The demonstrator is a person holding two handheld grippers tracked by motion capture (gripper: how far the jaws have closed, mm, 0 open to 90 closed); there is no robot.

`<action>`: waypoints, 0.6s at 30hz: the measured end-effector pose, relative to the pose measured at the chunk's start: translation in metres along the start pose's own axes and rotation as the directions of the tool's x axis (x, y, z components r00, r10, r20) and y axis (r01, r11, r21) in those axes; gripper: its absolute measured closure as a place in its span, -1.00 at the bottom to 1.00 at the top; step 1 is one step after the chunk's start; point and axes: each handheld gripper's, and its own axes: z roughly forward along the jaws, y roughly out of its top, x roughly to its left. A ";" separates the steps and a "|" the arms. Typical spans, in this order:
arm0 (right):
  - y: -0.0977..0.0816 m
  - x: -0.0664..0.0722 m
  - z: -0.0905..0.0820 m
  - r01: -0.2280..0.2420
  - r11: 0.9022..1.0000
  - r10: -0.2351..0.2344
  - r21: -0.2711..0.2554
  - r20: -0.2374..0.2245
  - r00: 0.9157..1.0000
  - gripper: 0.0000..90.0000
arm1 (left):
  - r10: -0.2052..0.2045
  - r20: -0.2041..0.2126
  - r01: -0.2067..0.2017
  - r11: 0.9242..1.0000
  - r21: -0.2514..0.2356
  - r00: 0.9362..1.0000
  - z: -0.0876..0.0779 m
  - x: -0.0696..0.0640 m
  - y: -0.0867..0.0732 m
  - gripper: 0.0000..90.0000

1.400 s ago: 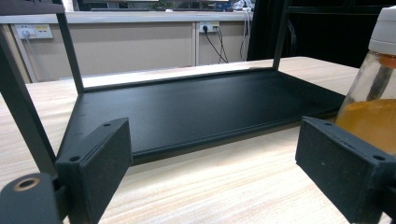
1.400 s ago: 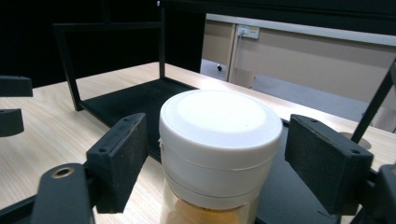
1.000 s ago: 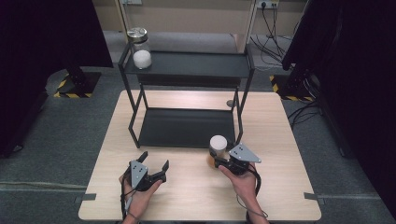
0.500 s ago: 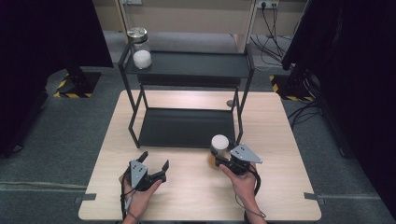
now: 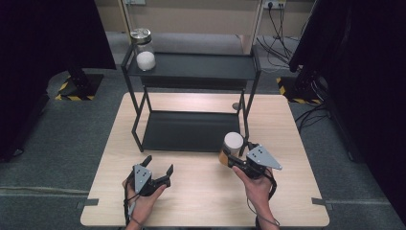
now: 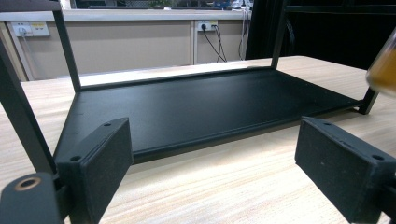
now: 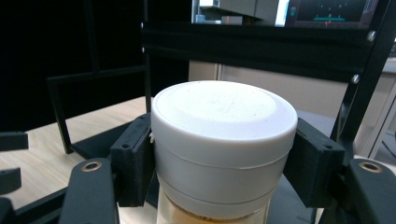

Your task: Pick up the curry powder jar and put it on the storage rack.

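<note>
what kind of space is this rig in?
Probably a lab or test room: a bare wooden table with a black two-tier rack, black curtains either side, hazard-striped stand bases and wall sockets with trailing cables.

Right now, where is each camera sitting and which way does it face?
High view: above the person's side, looking forward and down on the table; both hands, left gripper and right gripper show.
Left gripper view: rides that open gripper, looking level at the rack's lower shelf; its own pads show.
Right gripper view: faces the rack; its pads clamp the white-lidded jar.
All three share the black rack.
</note>
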 end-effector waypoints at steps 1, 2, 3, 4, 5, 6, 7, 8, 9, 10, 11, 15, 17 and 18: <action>0.002 0.000 -0.001 0.003 1.000 -0.003 -0.006 0.001 1.000 -0.25 | 0.002 0.000 -0.002 1.000 0.000 1.000 0.000 0.000 0.000 -0.77; 0.003 0.000 -0.001 0.003 1.000 -0.003 -0.011 0.002 1.000 -0.25 | 0.002 -0.001 -0.002 1.000 -0.001 1.000 0.000 0.000 0.000 -0.76; 0.005 0.000 -0.002 0.002 1.000 -0.002 -0.017 0.004 1.000 -0.25 | 0.001 -0.002 -0.001 1.000 -0.001 1.000 0.000 0.000 0.000 -0.76; 0.007 0.000 -0.002 0.004 1.000 -0.004 -0.023 0.005 1.000 -0.25 | 0.001 -0.001 -0.001 1.000 0.000 1.000 0.000 0.000 0.000 -0.76; 0.008 0.000 -0.002 0.005 1.000 -0.005 -0.026 0.005 1.000 -0.25 | 0.000 -0.001 0.000 1.000 0.000 1.000 0.000 0.000 0.000 -0.76; 0.010 0.000 -0.002 0.005 0.999 -0.005 -0.032 0.006 1.000 -0.25 | -0.002 -0.001 0.002 1.000 -0.001 1.000 0.000 0.000 0.000 -0.76; 0.011 0.000 -0.003 0.006 0.999 -0.006 -0.036 0.007 1.000 -0.25 | -0.003 -0.001 0.003 1.000 -0.001 1.000 0.000 0.000 0.000 -0.76; 0.013 0.000 -0.003 0.007 0.999 -0.007 -0.038 0.008 1.000 -0.25 | -0.003 -0.002 0.003 1.000 -0.002 1.000 0.000 0.000 0.000 -0.76; 0.014 0.000 -0.003 0.008 0.999 -0.008 -0.041 0.010 1.000 -0.25 | -0.004 -0.001 0.004 1.000 -0.002 1.000 0.000 0.000 0.000 -0.76; 0.016 0.000 -0.003 0.011 0.999 -0.010 -0.045 0.011 1.000 -0.25 | -0.005 -0.002 0.005 1.000 -0.002 1.000 0.000 0.000 0.000 -0.76; 0.018 0.000 -0.003 0.013 0.999 -0.013 -0.048 0.010 1.000 -0.25 | -0.005 -0.002 0.005 1.000 -0.001 1.000 0.000 0.000 0.000 -0.76; 0.026 0.000 -0.003 0.018 0.998 -0.017 -0.066 0.019 1.000 -0.25 | -0.005 -0.002 0.005 1.000 -0.002 1.000 0.000 0.000 0.000 -0.76; 0.029 0.000 -0.004 0.019 0.997 -0.018 -0.076 0.023 1.000 -0.25 | -0.004 -0.002 0.004 1.000 -0.001 1.000 0.000 0.000 0.000 -0.76; 0.031 0.000 -0.004 0.019 0.996 -0.017 -0.083 0.025 1.000 -0.25 | -0.003 -0.001 0.003 1.000 0.000 1.000 0.000 0.000 0.000 -0.76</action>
